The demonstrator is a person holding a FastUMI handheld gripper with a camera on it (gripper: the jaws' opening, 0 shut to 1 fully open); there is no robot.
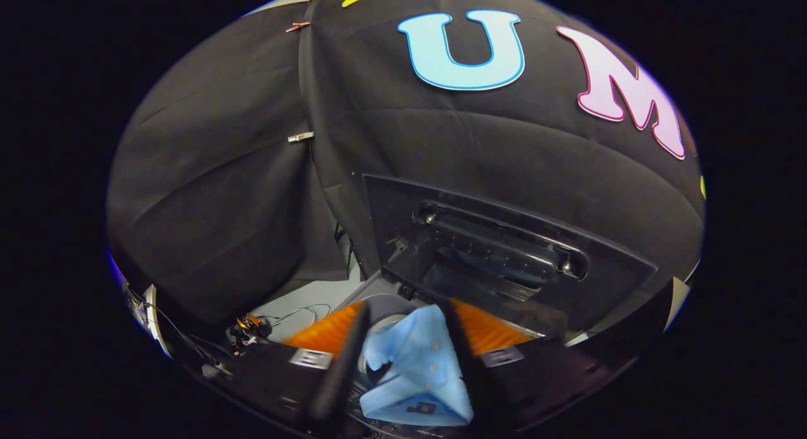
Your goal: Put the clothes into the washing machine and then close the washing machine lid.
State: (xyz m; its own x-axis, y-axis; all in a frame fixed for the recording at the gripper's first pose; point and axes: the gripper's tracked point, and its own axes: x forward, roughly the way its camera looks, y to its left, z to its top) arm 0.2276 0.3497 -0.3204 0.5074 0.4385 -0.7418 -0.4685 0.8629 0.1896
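hand-held gripper [403,357] closed on a light blue shirt [413,369], both fingers pinching the cloth; shirt's lower part hangs btwn them. just beyond: washing machine w/ dark lid [504,250] raised upright. drum opening [384,313] mostly hidden behind shirt & fingers, hard to make out.

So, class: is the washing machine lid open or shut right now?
Open: the lid stands raised beyond the gripper, whose fingers hold a light blue shirt.
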